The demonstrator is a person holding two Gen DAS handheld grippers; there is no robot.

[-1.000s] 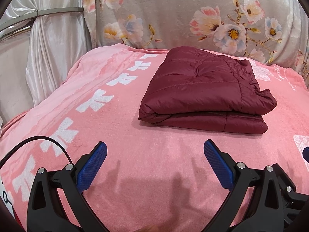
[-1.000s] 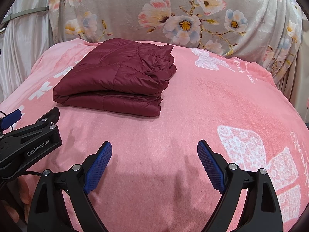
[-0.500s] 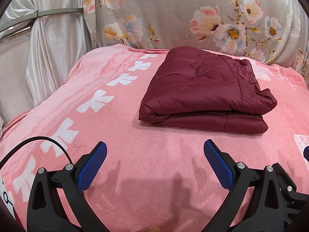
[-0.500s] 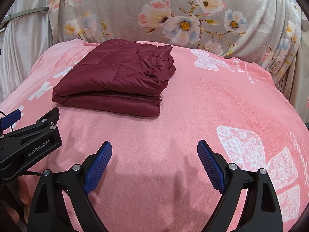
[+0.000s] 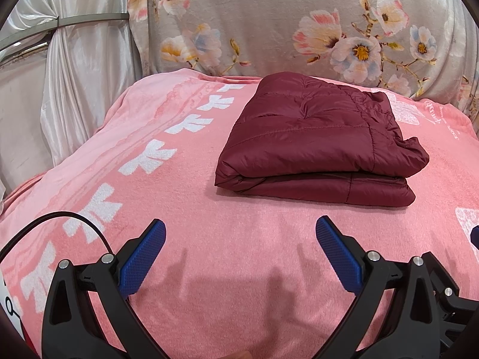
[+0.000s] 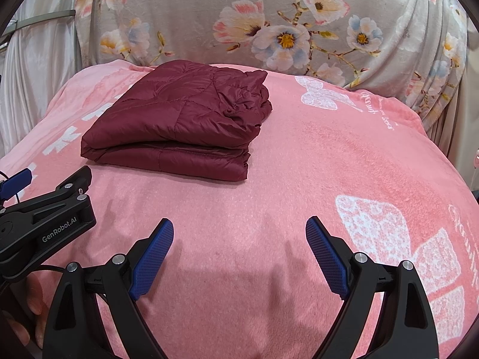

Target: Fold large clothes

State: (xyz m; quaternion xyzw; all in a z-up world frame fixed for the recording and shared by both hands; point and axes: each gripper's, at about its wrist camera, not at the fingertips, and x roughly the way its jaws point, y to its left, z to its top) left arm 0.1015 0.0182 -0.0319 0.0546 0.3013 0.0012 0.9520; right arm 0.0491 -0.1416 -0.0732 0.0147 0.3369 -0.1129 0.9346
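- Maroon and quilted, the jacket [image 5: 314, 140] lies folded in a neat stack on the pink blanket [image 5: 239, 254], toward the far side, short of the flowered cover [image 5: 269, 24] behind it.
- Left to right in the left wrist view: pale curtain [image 5: 74, 89], a row of white bow prints on the blanket, then the jacket, with one puffy cuff or collar bulging at its right edge.
- Left gripper [image 5: 239, 248] hovers over bare blanket, jaws wide apart and holding nothing, well short of the jacket.
- Right gripper [image 6: 239, 248] sits likewise, jaws spread and empty; the left tool's body shows at the left edge of its view.
- Risk, as a judgement: the slick, springy padding could let the upper layer slide or puff open if a finger nudges the stack, most likely at the bunched right edge.
- Risk: a pad dragging the plush blanket would shift the stack with it.
- A fingertip may show at the lower left of the right view, but the edge is too dark to be sure.
- Against the earlier frames, nothing has changed: jacket, blanket and both grippers match.
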